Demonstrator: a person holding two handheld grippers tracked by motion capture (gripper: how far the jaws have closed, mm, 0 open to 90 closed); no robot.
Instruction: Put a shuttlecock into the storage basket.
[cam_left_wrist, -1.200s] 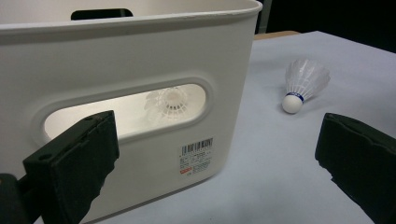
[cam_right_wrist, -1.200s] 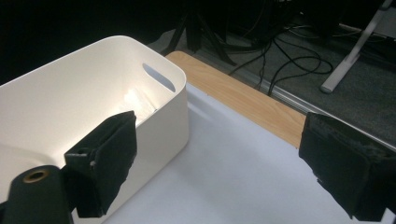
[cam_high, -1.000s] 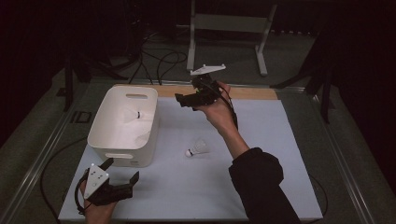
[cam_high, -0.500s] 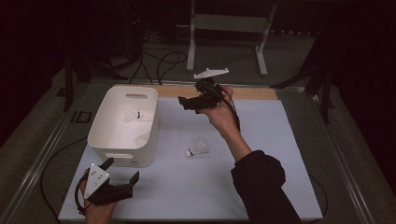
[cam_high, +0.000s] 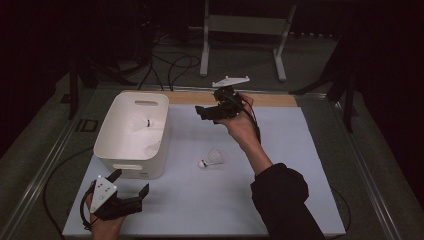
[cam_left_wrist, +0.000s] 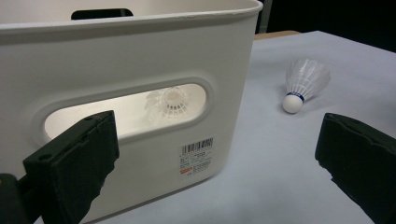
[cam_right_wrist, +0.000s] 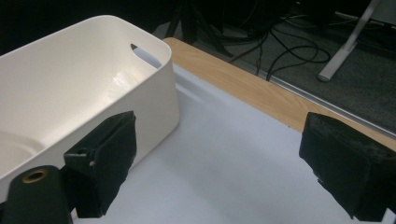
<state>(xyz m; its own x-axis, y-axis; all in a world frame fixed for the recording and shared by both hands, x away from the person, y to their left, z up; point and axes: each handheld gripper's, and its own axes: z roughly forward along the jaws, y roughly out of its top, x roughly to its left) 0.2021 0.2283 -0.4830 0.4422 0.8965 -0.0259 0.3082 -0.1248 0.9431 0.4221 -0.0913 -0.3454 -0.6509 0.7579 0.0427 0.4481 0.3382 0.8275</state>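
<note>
- Left gripper (cam_high: 131, 186): rests at the near edge of the white mat (cam_high: 310, 150), just in front of the near wall of the white bin (cam_high: 117, 150). Its jaws are spread wide and hold nothing. Judged purpose: parked out of the working path.
- White bin: stands on the left part of the mat, long side running away from the onlooker. The left gripper view looks through the bin's near handle slot (cam_left_wrist: 126, 114), where a first shuttlecock (cam_left_wrist: 169, 103) lies inside. Judged purpose: the bin serves as the collection container.
- Loose shuttlecock (cam_high: 212, 159): lies on its side on the mat, right of the bin and apart from it, cork end toward the near side. It is free of both grippers and is judged to be the next item for pickup.
- Right gripper (cam_high: 212, 112): held raised, right of the bin's far end and beyond the loose shuttlecock. Its jaws are wide apart and empty; the right gripper view looks past them to the bin rim (cam_right_wrist: 100, 23).
</note>
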